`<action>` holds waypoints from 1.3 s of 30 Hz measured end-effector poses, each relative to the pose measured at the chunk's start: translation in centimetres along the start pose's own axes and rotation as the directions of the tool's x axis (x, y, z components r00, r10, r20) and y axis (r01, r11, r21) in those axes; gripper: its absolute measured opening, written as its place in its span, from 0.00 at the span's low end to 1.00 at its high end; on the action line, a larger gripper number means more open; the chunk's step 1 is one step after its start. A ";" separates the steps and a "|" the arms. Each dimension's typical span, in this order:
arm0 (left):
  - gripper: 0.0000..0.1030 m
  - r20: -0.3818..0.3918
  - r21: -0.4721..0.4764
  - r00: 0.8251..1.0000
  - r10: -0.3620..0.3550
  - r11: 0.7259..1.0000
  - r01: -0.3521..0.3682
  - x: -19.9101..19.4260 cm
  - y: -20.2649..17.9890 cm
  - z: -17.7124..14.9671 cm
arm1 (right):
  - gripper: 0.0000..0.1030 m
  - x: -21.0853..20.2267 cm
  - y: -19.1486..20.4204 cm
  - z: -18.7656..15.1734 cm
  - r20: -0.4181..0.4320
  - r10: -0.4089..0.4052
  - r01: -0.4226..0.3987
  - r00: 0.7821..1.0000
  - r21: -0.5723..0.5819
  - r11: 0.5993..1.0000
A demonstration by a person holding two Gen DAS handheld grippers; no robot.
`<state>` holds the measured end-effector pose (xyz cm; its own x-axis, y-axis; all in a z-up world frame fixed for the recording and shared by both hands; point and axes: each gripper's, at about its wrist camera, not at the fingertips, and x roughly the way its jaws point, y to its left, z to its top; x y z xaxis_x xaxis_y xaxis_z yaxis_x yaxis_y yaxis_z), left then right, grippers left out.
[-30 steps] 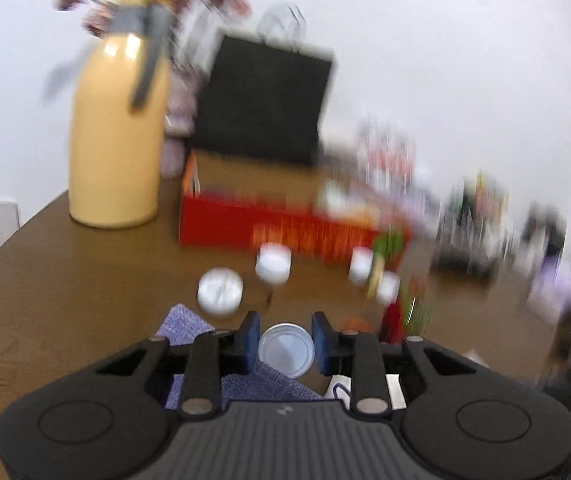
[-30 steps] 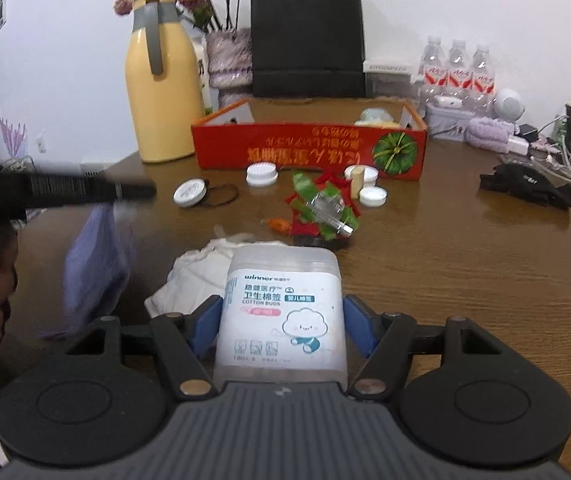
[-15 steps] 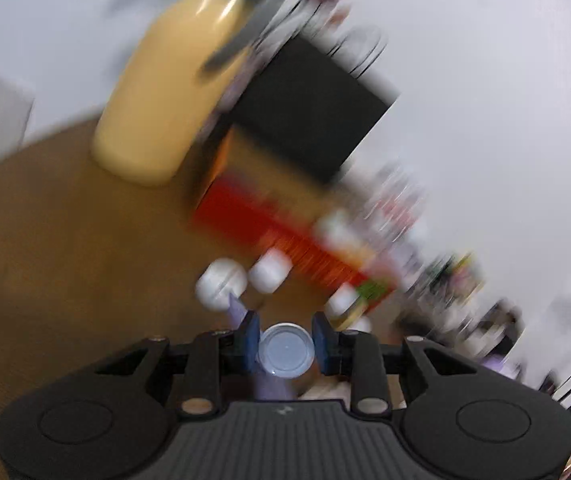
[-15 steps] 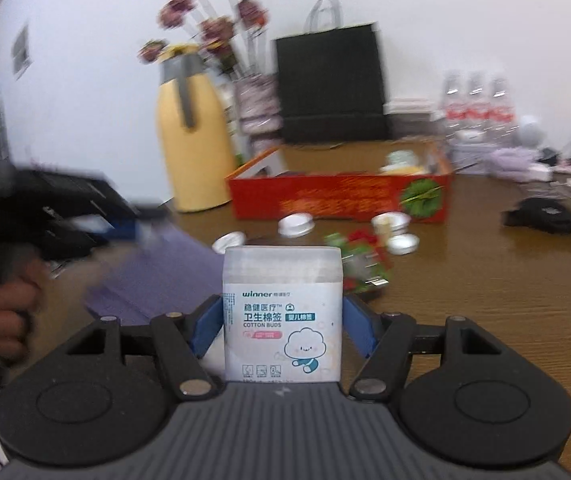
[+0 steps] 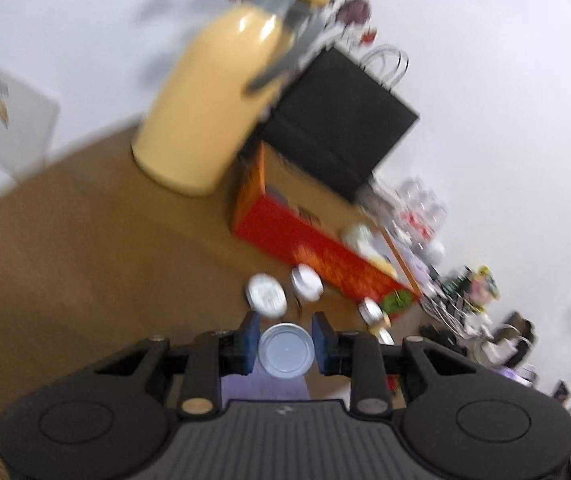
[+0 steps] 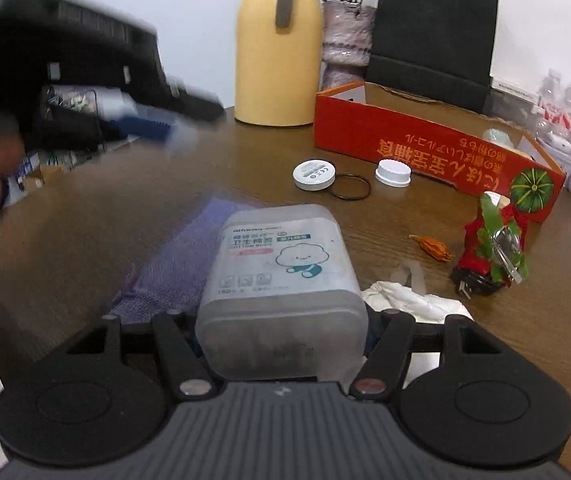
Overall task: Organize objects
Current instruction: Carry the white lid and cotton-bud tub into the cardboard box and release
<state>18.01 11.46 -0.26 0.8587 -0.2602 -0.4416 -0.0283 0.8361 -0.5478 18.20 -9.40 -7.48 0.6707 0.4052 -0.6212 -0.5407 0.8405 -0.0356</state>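
Frosted cotton-bud box (image 6: pixel 281 276), cloud-print label

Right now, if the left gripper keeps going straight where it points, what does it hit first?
Probably the flat white round tin on the table, just beyond the left gripper, which holds a small white-capped container. The red box lies farther on. Blur makes depth uncertain.
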 end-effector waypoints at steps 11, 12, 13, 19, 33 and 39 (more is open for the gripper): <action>0.26 0.004 0.246 0.993 0.119 0.962 -0.116 1.0 -3.2 0.4 | 0.63 -3.2 -3.0 1.5 0.116 -0.026 0.010 0.993 0.133 0.991; 0.26 -0.003 0.253 0.993 0.114 0.961 -0.110 1.5 -3.5 0.6 | 0.63 -3.8 -3.7 1.9 0.137 -0.035 0.014 0.990 0.146 0.989; 0.26 -0.005 0.266 0.994 0.106 0.959 -0.101 2.0 -3.9 0.9 | 0.63 -4.2 -4.5 2.3 0.155 -0.039 0.015 0.987 0.158 0.987; 0.26 -0.027 0.390 0.999 0.026 0.921 -0.013 7.7 -7.5 8.0 | 0.64 -3.7 -12.1 9.0 0.200 -0.061 0.023 0.978 0.186 0.982; 0.39 -0.163 0.395 0.949 0.269 0.899 -0.187 38.4 -8.7 18.8 | 0.87 22.5 -27.6 21.6 -0.113 -0.182 0.210 0.977 0.333 0.919; 0.65 -0.153 0.388 0.958 0.244 0.906 -0.169 38.8 -7.3 18.9 | 0.89 21.8 -29.0 21.8 -0.063 -0.099 0.116 0.993 0.401 0.909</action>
<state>61.18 4.36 0.05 0.7372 -0.1191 -0.6651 0.0278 0.9889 -0.1462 59.59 -17.08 -2.91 0.6878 0.2965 -0.6626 -0.2100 0.9550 0.2093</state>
